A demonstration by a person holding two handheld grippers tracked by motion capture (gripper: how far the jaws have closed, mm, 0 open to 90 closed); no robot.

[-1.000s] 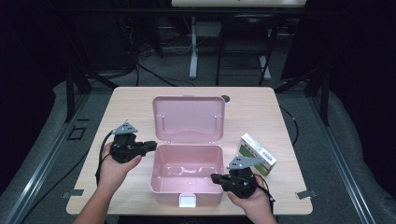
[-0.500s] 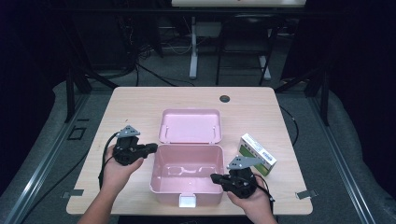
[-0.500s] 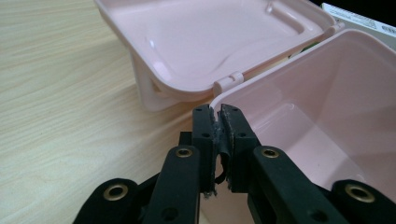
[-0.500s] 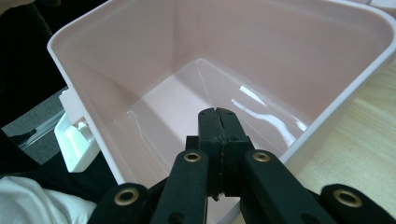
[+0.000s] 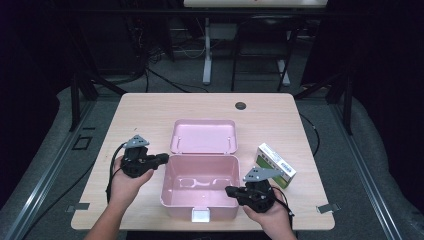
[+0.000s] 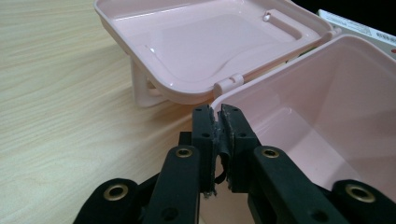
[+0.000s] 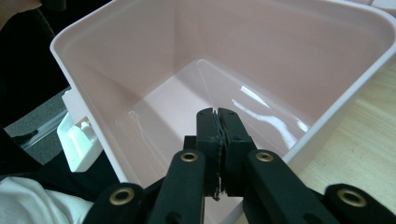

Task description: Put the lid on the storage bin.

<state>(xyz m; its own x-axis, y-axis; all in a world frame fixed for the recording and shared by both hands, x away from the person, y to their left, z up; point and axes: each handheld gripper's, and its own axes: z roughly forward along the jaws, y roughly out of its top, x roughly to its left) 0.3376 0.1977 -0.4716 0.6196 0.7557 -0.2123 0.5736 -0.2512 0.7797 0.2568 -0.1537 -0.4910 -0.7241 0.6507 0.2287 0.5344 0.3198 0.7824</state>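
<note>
Now, pink box (image 5: 200, 187) near the table's (image 5: 150, 107) front edge, open, lid (image 5: 204, 136) tipped back behind it. Left gripper (image 6: 217, 112) pinched tight on the box's left rim at the near-hinge corner; right gripper (image 7: 217, 114) pressed together over the right rim, wall apparently between the pads. Green-and-white carton (image 5: 275, 165) just right of the box, beside the right hand (image 5: 267, 220).

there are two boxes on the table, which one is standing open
The pink box, standing between the two claws with its lid tipped back and its inside bare. The small green and white box to its right lies closed.
</note>
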